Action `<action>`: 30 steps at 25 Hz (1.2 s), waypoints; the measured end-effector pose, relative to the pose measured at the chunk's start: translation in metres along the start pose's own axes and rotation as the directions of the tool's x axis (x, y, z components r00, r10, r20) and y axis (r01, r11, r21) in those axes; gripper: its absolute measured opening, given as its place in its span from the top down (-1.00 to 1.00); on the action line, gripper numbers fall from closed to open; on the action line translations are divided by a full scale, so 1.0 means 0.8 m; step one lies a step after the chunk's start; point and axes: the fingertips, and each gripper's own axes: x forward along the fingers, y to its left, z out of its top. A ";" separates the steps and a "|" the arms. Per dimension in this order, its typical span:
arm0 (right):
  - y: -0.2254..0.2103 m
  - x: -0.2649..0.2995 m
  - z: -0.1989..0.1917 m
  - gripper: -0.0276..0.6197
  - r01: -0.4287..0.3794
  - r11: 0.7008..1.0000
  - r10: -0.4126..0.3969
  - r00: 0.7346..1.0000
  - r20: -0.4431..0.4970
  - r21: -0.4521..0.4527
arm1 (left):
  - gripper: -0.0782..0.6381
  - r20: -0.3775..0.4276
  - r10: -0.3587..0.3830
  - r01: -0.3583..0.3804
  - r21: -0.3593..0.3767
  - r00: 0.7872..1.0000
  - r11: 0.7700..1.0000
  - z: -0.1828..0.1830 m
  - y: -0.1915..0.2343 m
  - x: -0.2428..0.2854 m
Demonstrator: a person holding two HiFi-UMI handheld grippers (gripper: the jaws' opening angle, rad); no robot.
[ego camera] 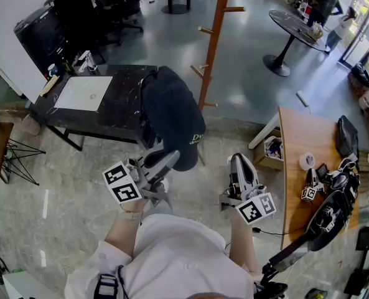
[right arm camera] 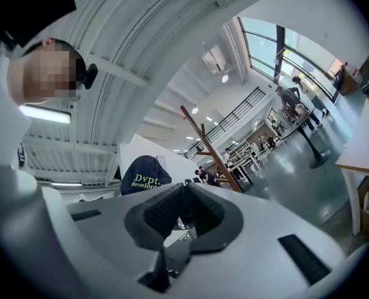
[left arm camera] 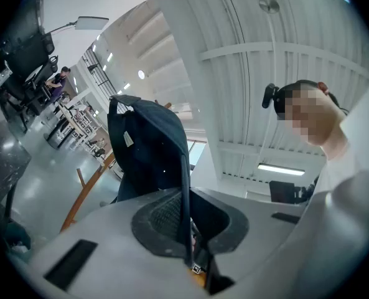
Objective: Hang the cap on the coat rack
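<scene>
**A:** Where is the dark navy cloth cap with pale lettering (ego camera: 172,114)?

**B:** In the middle of the head view, held up by the left tool (ego camera: 164,159). It hangs over the right end of the black marbled desk (ego camera: 119,114). The tall reddish-brown wooden coat rack (ego camera: 212,42) is just to its right in the frame. The cap is on none of the pegs.

**A:** How is the left tool gripping it?

**B:** In the left gripper view, the two dark pads are clamped on the thin edge of the brim. The edge runs straight down the centre of the picture, and the crown rises behind, filling the middle left.

**A:** And the right tool (ego camera: 238,161)?

**B:** It sits lower right of centre in the head view, apart from the cap, pointing towards the top of the frame. In the right gripper view its pads are drawn together with nothing between them. Above them, left of centre, is the cap with its lettering. The rack's pole leans across the middle of that picture, right of the cap.

**A:** Anything else around?

**B:** A white flat sheet (ego camera: 84,92) lies on the black desk at centre left. A light wooden desk (ego camera: 299,192) cluttered with gear stands along the right edge. A round dark pedestal table (ego camera: 293,23) is at the upper right, with people beyond it.
</scene>
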 end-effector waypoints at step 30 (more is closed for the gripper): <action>-0.066 0.404 0.063 0.78 0.068 0.992 -0.043 0.976 0.215 -0.111 | 0.71 -0.069 -0.462 0.468 0.118 0.884 0.876 0.263 0.238 0.161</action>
